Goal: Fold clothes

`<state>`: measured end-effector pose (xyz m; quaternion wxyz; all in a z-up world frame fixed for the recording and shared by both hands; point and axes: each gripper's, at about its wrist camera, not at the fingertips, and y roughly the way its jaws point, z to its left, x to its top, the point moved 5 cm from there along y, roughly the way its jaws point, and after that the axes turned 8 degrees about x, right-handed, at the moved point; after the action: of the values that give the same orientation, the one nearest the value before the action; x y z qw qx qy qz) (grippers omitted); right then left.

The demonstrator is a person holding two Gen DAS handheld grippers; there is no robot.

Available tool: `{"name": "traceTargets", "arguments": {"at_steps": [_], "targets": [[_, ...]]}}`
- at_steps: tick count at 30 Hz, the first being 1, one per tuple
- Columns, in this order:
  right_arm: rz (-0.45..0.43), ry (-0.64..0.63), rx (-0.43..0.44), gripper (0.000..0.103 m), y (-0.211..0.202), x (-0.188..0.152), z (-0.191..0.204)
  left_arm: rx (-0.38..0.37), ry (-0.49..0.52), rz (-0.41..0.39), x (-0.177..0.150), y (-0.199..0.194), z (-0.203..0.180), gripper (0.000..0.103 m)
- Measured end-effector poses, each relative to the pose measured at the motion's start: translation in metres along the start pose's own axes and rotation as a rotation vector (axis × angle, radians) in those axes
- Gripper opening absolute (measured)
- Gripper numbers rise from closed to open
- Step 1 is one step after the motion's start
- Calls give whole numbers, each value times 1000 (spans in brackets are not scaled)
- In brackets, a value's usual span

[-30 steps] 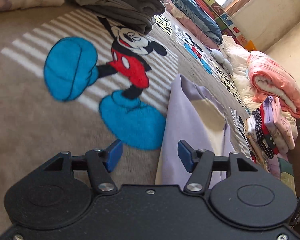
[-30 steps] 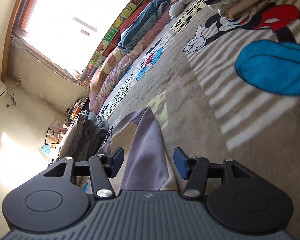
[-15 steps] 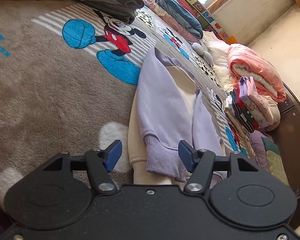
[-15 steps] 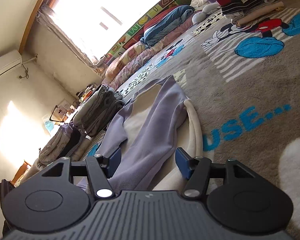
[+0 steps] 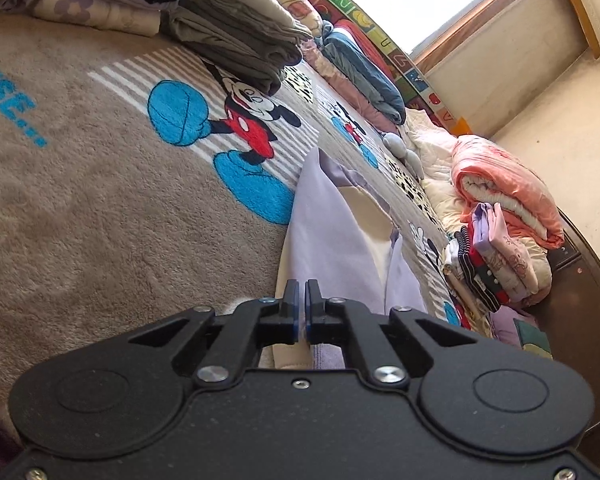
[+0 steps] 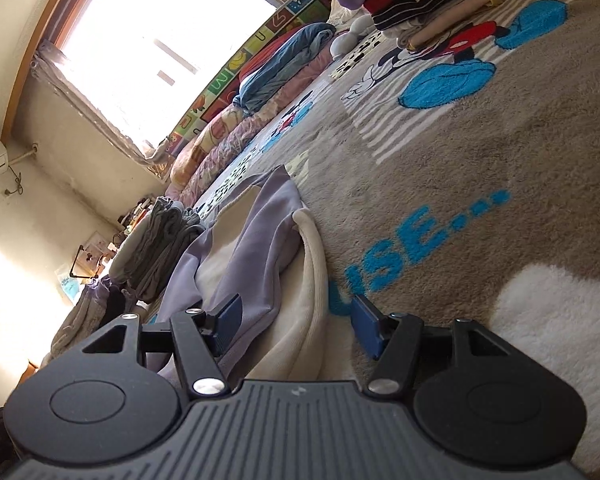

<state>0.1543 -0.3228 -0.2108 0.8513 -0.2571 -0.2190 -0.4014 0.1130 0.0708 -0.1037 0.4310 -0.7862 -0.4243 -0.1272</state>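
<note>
A lavender and cream sweatshirt (image 5: 332, 236) lies flat on the brown cartoon-mouse blanket (image 5: 100, 208), its hem toward me. My left gripper (image 5: 302, 304) is shut at the near edge of the garment, and the fabric runs straight up to its closed fingers. In the right wrist view the same sweatshirt (image 6: 260, 232) spreads away from me. My right gripper (image 6: 296, 320) is open and straddles the cream hem band, with one blue pad on the lavender sleeve side and the other over the blanket.
A grey folded stack (image 5: 236, 36) stands at the far left of the blanket, and striped and pink folded clothes (image 5: 492, 256) with a pink quilt (image 5: 508, 196) at the right. Rolled bedding (image 6: 284, 68) lines the wall under the window.
My left gripper has gone from open to shut at the sweatshirt's near edge. The right gripper has dropped closer to the hem and stays open.
</note>
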Motion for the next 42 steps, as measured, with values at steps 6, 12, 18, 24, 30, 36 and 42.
{"name": "traceTargets", "arguments": {"at_steps": [6,12,18,24,30,36,42], "targets": [[-8,-23,-8,63,4,-1,2,-31,74,59,-17,7,-22,56],[-5,-105,-30,70,10,0,11,18,117,83,-25,19,-17,3],[-23,-64,-12,70,11,4,4,17,47,-44,13,-2,6,2],[-25,-91,-17,72,17,3,5,68,-19,-130,64,-4,31,2],[-23,-139,-26,79,24,2,9,176,-121,-164,92,5,74,2],[-20,-186,-30,84,29,0,13,245,-275,-142,87,2,115,30],[-7,-235,-38,91,35,-3,18,236,-330,-100,58,-5,113,51]]}}
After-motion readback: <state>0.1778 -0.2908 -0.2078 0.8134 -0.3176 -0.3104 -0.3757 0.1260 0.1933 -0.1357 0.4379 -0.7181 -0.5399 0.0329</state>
